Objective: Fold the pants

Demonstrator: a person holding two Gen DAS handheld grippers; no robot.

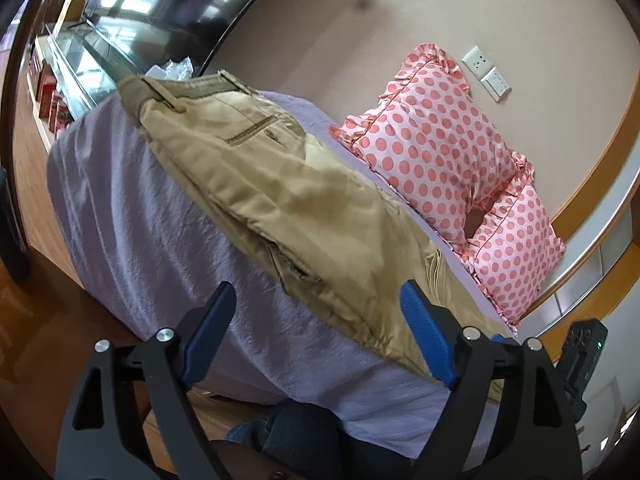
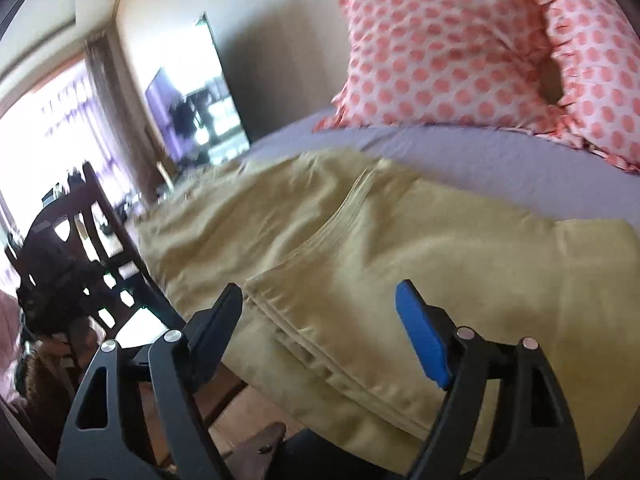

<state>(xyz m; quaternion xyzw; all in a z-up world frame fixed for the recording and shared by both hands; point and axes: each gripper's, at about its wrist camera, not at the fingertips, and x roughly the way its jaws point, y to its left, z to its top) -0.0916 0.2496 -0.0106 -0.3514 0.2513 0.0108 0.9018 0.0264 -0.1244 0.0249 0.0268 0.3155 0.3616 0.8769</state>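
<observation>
Khaki pants (image 1: 280, 200) lie flat on a lavender bed sheet (image 1: 132, 208), waistband and back pocket at the far end in the left wrist view. My left gripper (image 1: 318, 300) is open and empty, hovering just above the pants' near edge. In the right wrist view the pants (image 2: 360, 248) spread across the bed with a seam running down the middle. My right gripper (image 2: 320, 298) is open and empty, just above the pants near the bed's edge.
Two pink polka-dot pillows (image 1: 436, 148) lean against the wall at the bed's head; they also show in the right wrist view (image 2: 448, 52). A dark wooden chair (image 2: 92, 248) stands beside the bed on the left. A television (image 2: 196, 116) sits farther back.
</observation>
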